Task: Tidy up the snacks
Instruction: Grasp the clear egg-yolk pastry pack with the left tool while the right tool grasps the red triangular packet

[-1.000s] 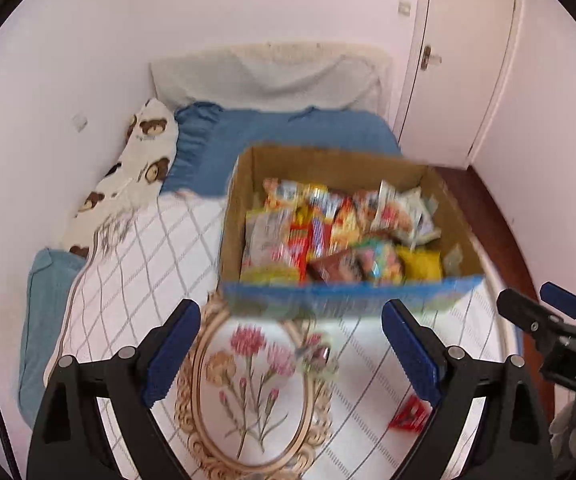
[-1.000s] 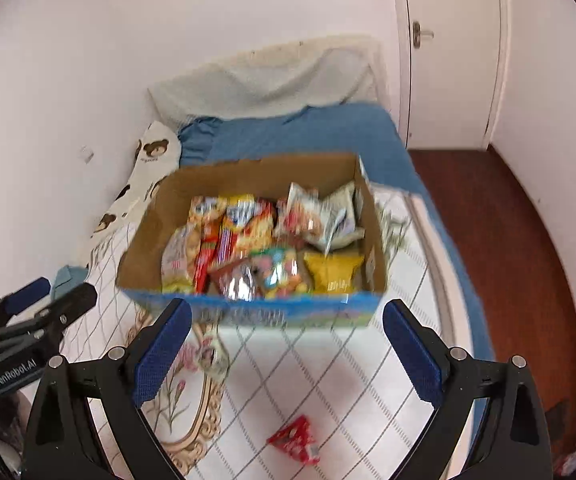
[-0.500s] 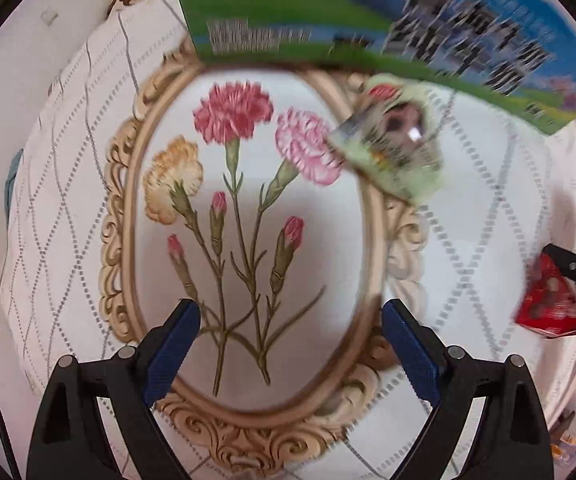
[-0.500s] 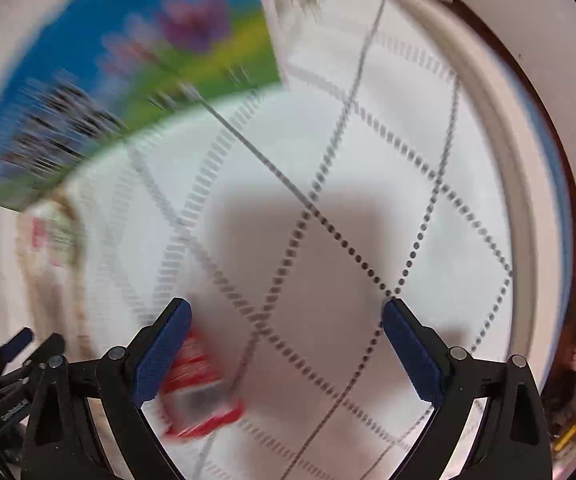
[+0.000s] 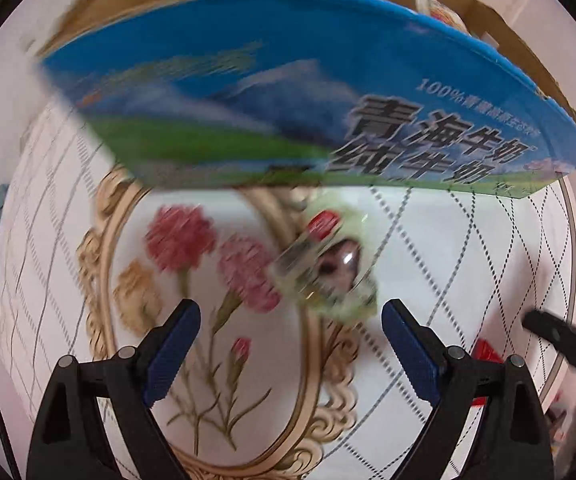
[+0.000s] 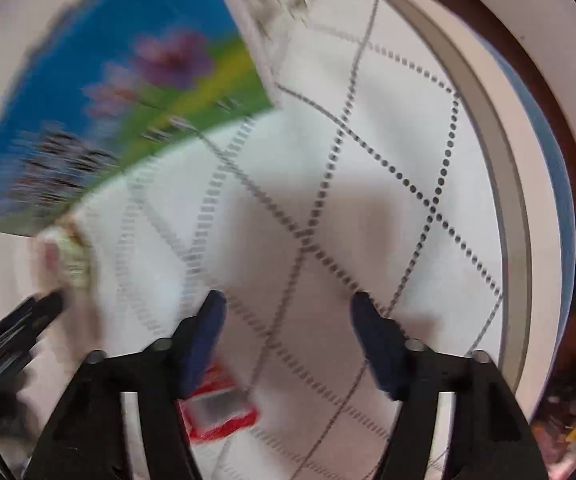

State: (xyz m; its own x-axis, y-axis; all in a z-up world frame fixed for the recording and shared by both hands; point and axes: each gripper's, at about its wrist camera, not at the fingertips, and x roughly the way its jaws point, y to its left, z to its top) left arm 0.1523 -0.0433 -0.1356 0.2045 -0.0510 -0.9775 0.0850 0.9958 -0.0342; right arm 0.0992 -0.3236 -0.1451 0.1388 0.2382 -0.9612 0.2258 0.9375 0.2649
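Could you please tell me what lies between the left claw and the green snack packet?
Only bare quilt with its printed flowers: the left wrist view shows the open left claw just short of the green packet, nothing between.

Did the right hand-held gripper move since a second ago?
Yes. The right hand-held gripper came down toward the white quilt, nearer the red snack packet; the blue box now looms large. Its jaws are closing, nothing between them.

Right tongs [image 6: 288, 316], jaws closing on nothing, point down at a white quilted bed cover [image 6: 368, 208]. A red snack packet [image 6: 220, 412] lies just beneath the left finger [image 6: 204, 336]; a blue-and-green carton [image 6: 120, 92] blurs upper left.
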